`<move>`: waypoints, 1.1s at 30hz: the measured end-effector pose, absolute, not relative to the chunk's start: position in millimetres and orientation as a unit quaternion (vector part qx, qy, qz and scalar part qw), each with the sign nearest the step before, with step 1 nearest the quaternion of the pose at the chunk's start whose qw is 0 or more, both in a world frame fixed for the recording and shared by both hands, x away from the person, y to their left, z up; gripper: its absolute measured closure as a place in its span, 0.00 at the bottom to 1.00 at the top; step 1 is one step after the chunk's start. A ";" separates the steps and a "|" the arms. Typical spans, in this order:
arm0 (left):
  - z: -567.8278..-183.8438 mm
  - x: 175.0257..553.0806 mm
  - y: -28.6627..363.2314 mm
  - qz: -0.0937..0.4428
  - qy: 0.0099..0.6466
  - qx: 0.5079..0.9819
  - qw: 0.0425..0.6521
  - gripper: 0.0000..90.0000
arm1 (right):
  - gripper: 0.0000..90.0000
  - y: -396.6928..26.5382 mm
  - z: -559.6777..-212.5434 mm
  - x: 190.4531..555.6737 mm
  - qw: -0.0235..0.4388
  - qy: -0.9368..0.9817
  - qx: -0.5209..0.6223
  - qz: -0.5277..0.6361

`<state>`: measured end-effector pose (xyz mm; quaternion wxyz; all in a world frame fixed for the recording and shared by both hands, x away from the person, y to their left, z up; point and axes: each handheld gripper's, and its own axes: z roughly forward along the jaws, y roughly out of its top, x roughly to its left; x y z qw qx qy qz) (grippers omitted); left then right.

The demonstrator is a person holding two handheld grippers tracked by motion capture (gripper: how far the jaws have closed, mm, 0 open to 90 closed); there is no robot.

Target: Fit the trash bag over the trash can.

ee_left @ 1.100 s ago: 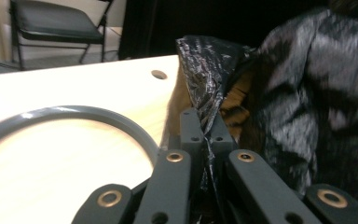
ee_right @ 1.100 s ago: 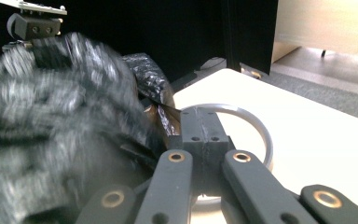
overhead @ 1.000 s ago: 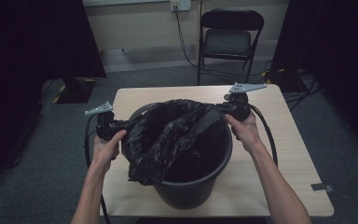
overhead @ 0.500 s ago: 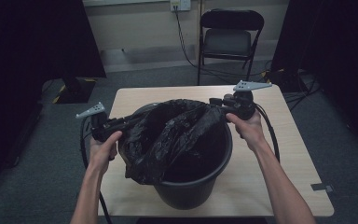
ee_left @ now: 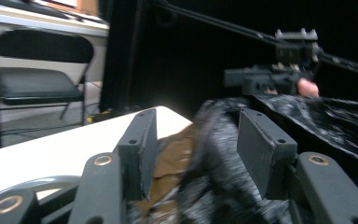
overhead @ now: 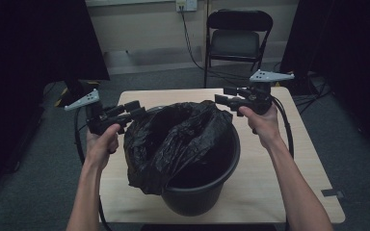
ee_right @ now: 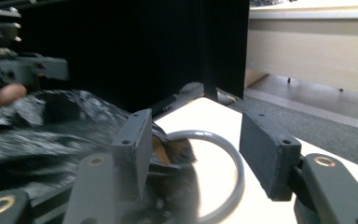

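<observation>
You are holding the left gripper (overhead: pixel 136 111) and the right gripper (overhead: pixel 223 96) just above opposite sides of the round black plastic bucket (overhead: pixel 207 192) standing on the pale wooden worktop (overhead: pixel 308 163). Both grippers' jaws have just been opening and are gripping nothing now. The crinkled black plastic bin bag (overhead: pixel 173 139) is lying loose in the bucket, draping over its left rim

No writing, label, brand mark, number or sign can be read in any of the views: none on the black plastic bin liner (overhead: pixel 173 139), the dark round plastic bucket (overhead: pixel 207 192), the pale wooden bench (overhead: pixel 298 163), the black folding chair (overhead: pixel 238 41) or the wall socket plate (overhead: pixel 187 5).
</observation>
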<state>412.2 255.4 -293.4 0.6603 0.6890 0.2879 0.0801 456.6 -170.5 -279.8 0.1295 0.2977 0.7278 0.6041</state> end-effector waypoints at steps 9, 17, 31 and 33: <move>-299.5 407.3 234.5 0.075 0.273 0.716 0.638 0.79 | 0.47 -157.1 -262.7 425.8 0.099 0.741 0.238 0.621; -300.5 387.8 247.6 0.083 0.273 0.712 0.641 0.75 | 0.50 -139.8 -266.7 434.9 0.081 0.775 0.233 0.582; -305.1 367.8 261.2 0.069 0.271 0.699 0.658 0.72 | 0.98 -131.4 -265.5 439.8 0.087 0.786 0.214 0.573; -302.1 370.3 258.5 0.075 0.265 0.705 0.653 0.70 | 1.00 -134.6 -264.3 438.3 0.096 0.776 0.221 0.583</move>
